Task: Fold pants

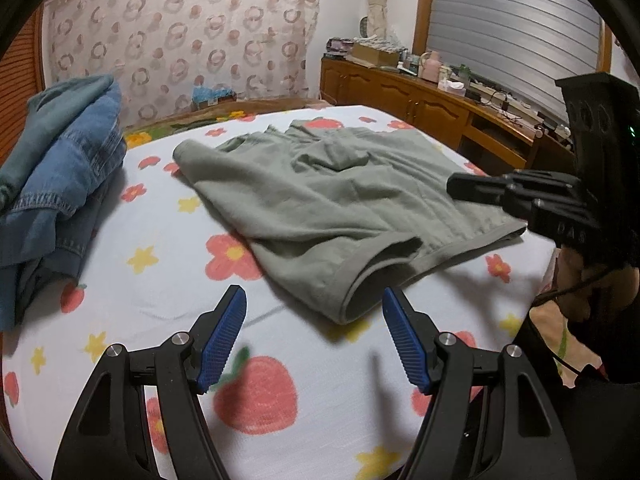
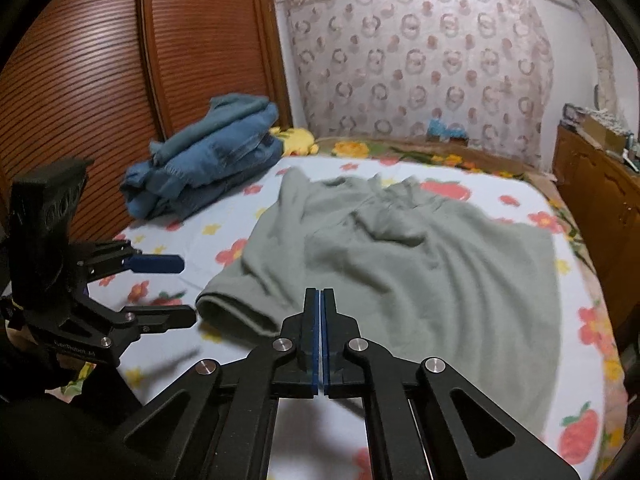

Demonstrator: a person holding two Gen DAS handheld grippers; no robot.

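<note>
Seemingly, the green pants (image 2: pixel 400 256) lay half-folded but rumpled on the bed (image 1: pixel 132 304). The left gripper (image 1: pixel 314 336) gaped empty by the hem; the right gripper (image 2: pixel 320 300) was closed, apparently holding nothing.

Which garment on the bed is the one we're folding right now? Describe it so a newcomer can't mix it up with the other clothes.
Start at the bed with the fruit-and-flower sheet. Spread across its middle lie the grey-green pants, a soft plain knit, with one cuffed leg opening facing the near edge. The only other clothing is the blue denim pile stacked in the far corner by the slatted wooden door.
</note>
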